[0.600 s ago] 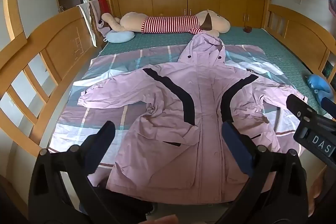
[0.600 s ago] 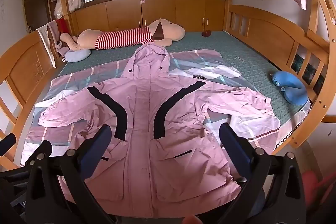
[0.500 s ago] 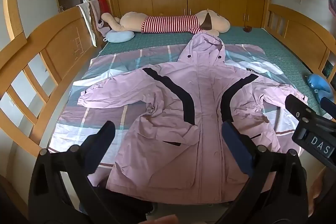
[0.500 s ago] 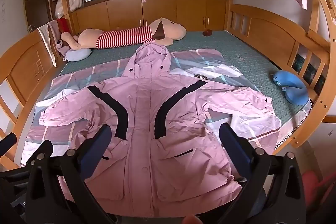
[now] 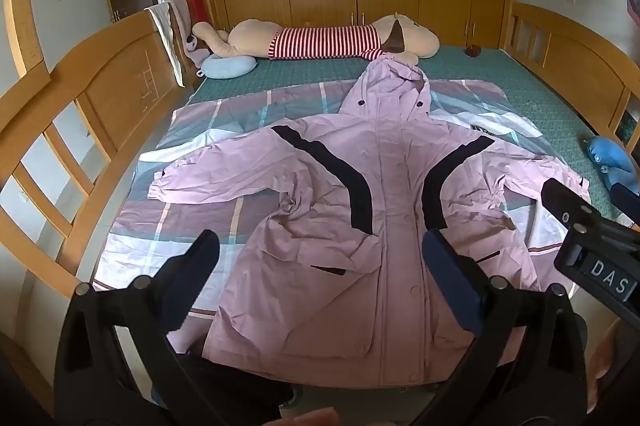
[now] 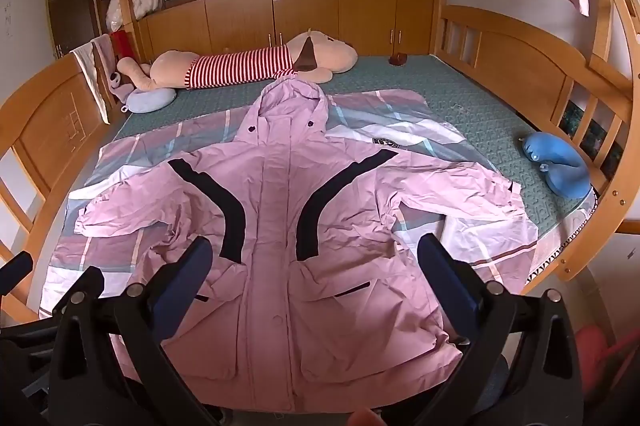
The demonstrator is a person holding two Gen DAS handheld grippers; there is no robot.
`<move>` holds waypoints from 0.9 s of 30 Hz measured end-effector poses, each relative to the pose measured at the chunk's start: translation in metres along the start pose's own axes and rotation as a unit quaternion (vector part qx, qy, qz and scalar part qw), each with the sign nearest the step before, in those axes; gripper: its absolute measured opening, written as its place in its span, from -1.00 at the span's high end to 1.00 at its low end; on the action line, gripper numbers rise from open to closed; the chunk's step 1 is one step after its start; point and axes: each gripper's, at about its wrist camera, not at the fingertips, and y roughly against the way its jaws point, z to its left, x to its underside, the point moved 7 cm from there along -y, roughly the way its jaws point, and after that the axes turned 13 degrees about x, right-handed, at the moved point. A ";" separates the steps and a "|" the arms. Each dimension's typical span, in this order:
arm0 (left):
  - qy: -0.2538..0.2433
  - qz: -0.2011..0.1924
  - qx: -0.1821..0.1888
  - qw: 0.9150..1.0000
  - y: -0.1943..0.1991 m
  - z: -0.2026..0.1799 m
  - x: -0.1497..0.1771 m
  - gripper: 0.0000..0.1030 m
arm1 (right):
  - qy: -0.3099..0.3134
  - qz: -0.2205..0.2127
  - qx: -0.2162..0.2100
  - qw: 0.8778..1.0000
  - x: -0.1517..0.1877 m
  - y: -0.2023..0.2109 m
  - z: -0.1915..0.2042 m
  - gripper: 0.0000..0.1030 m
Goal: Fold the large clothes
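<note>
A large pink hooded jacket (image 5: 384, 234) (image 6: 276, 226) with black curved stripes lies front-up on the bed, sleeves spread to both sides, hood toward the far end. Its hem hangs at the near bed edge. My left gripper (image 5: 320, 266) hovers above the hem, open, nothing between its fingers. My right gripper (image 6: 316, 262) hovers over the lower front of the jacket, also open and empty. In the left wrist view the right gripper's body (image 5: 592, 246) shows at the right edge.
A striped sheet (image 5: 168, 226) lies under the jacket on a green mattress (image 6: 460, 98). A big plush toy in a red-striped shirt (image 5: 320, 42) lies at the far end. A blue cushion (image 6: 556, 170) sits at the right. Wooden rails (image 5: 60, 130) enclose the bed.
</note>
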 end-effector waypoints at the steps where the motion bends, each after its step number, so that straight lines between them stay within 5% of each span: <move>1: 0.000 0.000 0.000 1.000 0.000 0.000 0.000 -0.96 | 0.000 0.001 -0.002 1.000 0.000 -0.001 -0.002 -0.97; 27: -0.001 0.005 -0.002 1.000 -0.003 0.002 0.001 -0.96 | 0.001 0.004 -0.002 1.000 0.000 -0.005 -0.002 -0.97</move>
